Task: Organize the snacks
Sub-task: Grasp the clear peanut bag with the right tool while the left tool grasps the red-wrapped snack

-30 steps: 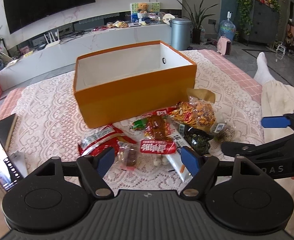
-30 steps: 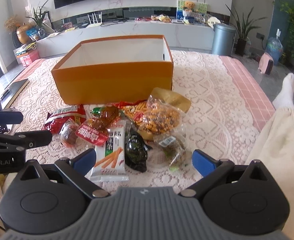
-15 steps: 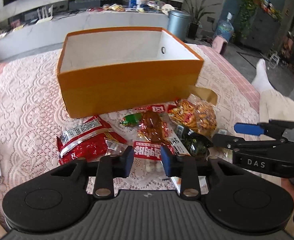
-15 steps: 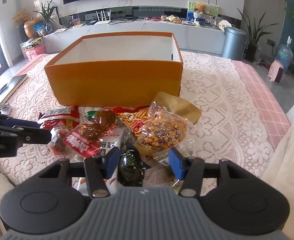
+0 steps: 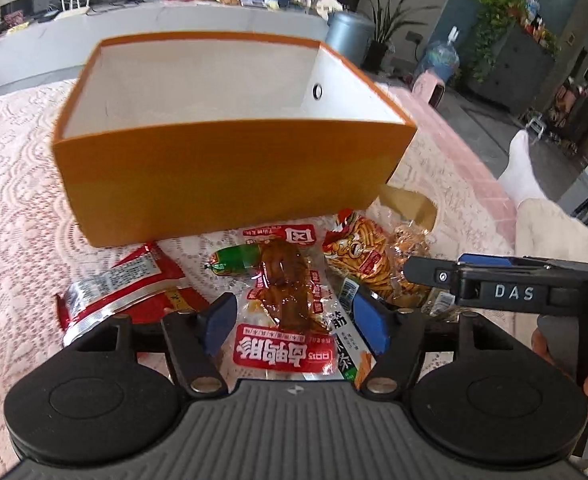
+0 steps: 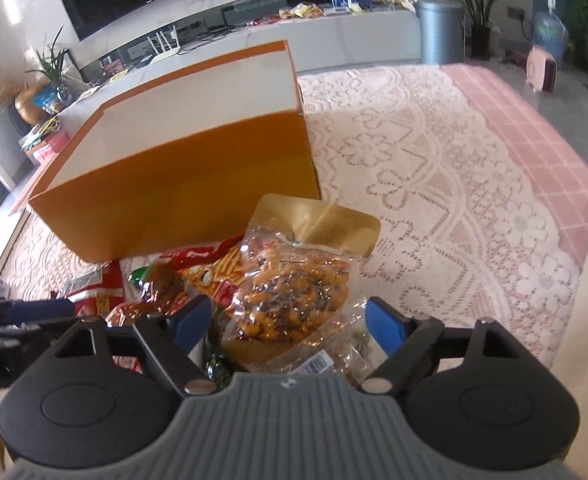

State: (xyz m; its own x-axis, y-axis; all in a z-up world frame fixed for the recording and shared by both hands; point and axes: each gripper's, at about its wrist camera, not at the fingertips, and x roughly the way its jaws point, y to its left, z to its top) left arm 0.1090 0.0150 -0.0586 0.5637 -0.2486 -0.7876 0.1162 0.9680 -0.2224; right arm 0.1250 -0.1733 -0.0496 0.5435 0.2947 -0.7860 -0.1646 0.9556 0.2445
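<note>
Your left gripper [image 5: 294, 324] is opening, its jaws wide on either side of the red meat pack [image 5: 290, 312] without pressing it. Your right gripper [image 6: 288, 320] is opening too, straddling the clear nut bag [image 6: 294, 292], gripping nothing. The snacks lie on the lace cloth [image 6: 433, 184] just before the empty orange box [image 5: 222, 176].

box [image 5: 230, 176] behind snack pile [image 5: 290, 288] | both on tablecloth [image 6: 433, 184]
</note>
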